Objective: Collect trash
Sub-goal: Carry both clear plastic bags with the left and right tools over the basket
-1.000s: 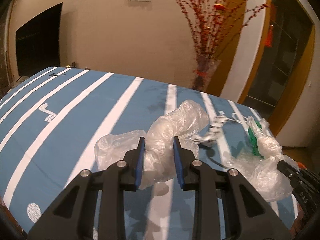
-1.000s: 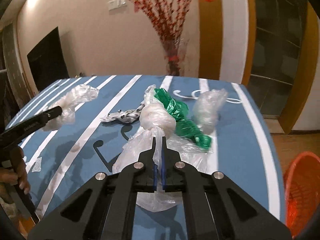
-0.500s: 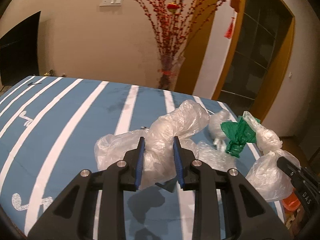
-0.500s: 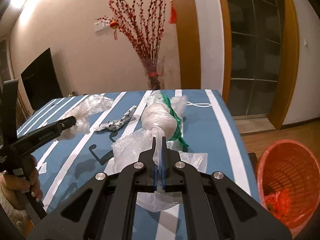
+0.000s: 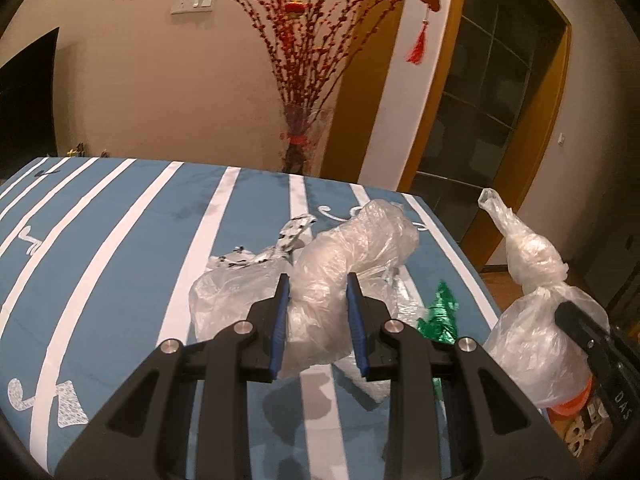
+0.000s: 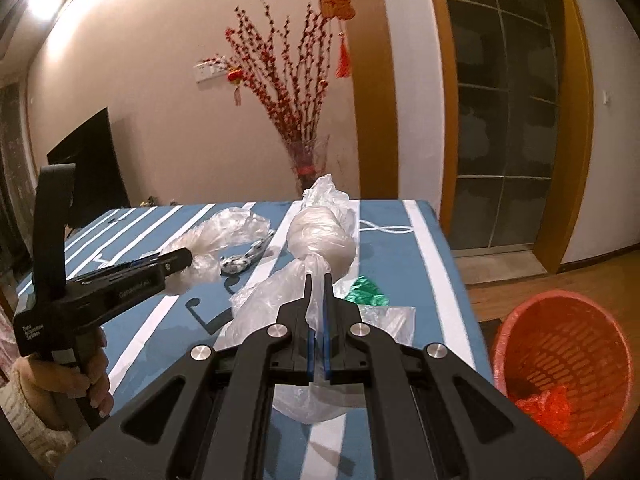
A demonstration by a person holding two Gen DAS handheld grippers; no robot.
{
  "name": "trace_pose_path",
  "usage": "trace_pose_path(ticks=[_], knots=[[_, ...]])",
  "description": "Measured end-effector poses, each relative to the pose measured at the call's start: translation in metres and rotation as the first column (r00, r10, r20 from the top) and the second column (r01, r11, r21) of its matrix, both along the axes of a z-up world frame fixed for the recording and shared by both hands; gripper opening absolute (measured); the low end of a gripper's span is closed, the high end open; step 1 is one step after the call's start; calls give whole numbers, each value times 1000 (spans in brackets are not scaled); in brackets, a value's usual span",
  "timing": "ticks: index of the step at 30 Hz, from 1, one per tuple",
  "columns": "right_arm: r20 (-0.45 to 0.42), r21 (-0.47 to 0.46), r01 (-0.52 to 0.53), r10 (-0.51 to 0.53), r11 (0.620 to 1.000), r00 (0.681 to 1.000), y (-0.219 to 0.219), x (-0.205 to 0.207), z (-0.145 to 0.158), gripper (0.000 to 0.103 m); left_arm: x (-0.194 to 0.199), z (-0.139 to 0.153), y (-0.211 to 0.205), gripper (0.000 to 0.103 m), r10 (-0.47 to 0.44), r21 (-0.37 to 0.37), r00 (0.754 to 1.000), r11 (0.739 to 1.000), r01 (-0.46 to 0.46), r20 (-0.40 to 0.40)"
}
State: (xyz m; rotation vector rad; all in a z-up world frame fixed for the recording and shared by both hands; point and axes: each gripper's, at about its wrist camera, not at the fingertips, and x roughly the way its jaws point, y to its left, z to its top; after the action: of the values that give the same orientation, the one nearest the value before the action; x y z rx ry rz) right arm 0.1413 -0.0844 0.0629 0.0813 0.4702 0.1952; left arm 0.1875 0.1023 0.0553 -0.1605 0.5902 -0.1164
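open floor lies between the table (image 6: 436, 248) edge and orange basket (image 6: 520, 344), its mouth unobstructed.

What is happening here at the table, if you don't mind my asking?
A person is clearing plastic trash off a blue striped table, with a hand-held gripper in each hand. The left hand-held gripper is clamped on a crumpled clear bag, and the right hand-held gripper is pinched shut on the neck of a knotted clear bag. A green wrapper and a black-and-white wrapper lie on the table. The orange basket stands on the floor to the right.
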Motion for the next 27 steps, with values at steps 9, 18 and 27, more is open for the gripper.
trace_pose_path(ticks=[9,18,27], knots=[[18,-2,98,-98,995,995,-35,-22,3,2,-10,10,-41,28,-87,-29,996,996,88,15],[33,-11,240,-239,971,970,-85,-43,1,2,-17,15,-101,28,-205,-53,979,977,206,15],[1,4,365,-365,931,931,-137,-54,-13,2,-24,14,-172,28,-332,-53,943,942,332,1]])
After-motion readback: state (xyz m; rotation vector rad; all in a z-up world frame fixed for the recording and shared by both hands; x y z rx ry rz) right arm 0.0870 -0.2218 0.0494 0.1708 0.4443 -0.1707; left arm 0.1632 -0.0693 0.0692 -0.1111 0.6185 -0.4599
